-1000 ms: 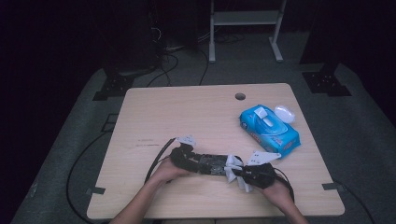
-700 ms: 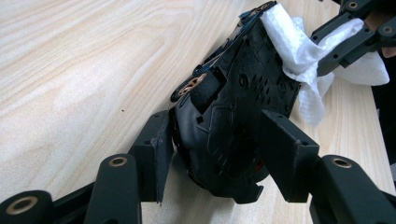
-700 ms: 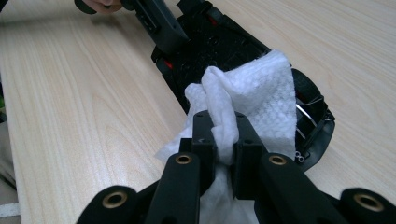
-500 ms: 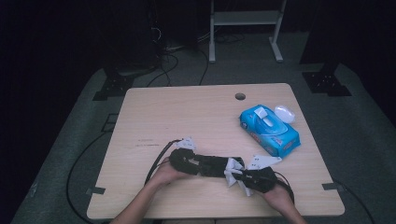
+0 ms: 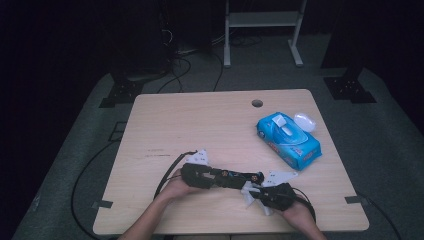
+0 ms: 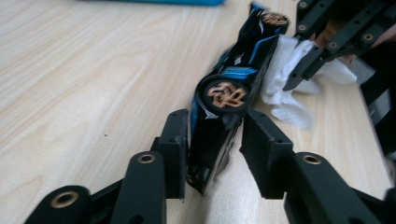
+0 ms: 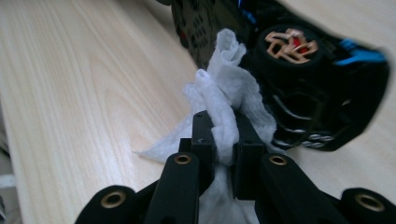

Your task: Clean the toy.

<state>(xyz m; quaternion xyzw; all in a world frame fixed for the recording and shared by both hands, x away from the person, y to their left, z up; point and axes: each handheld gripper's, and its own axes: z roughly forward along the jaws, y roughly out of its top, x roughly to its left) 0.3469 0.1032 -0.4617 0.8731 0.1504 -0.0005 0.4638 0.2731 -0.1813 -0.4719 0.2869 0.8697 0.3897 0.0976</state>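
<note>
Dark floor and black cables lie all around a light wooden table (image 5: 200, 125), and a white metal stand (image 5: 262, 20) is behind it. On the far right part of the table sits a blue pack of wet wipes (image 5: 289, 140), with its white lid (image 5: 305, 121) flipped open.

Near the front edge, two hands hold two black grippers close together. The left gripper (image 6: 212, 140) pinches a toy car (image 6: 233, 88) between its two jaws. The car is black with blue stripes and is turned on its side, so one wheel with a copper-colored hub faces up. From above, the car (image 5: 235, 179) looks like a long dark shape between the two hands, near the front middle of the table.

The right gripper (image 7: 223, 140) has its jaws pressed tight on a white wipe (image 7: 224, 102). The wipe is crumpled and pushed right against the side of the toy car (image 7: 303, 84), next to a wheel. In the left gripper view, the same wipe (image 6: 289, 79) touches the far end of the car, with the right gripper (image 6: 299, 79) on it.
</note>
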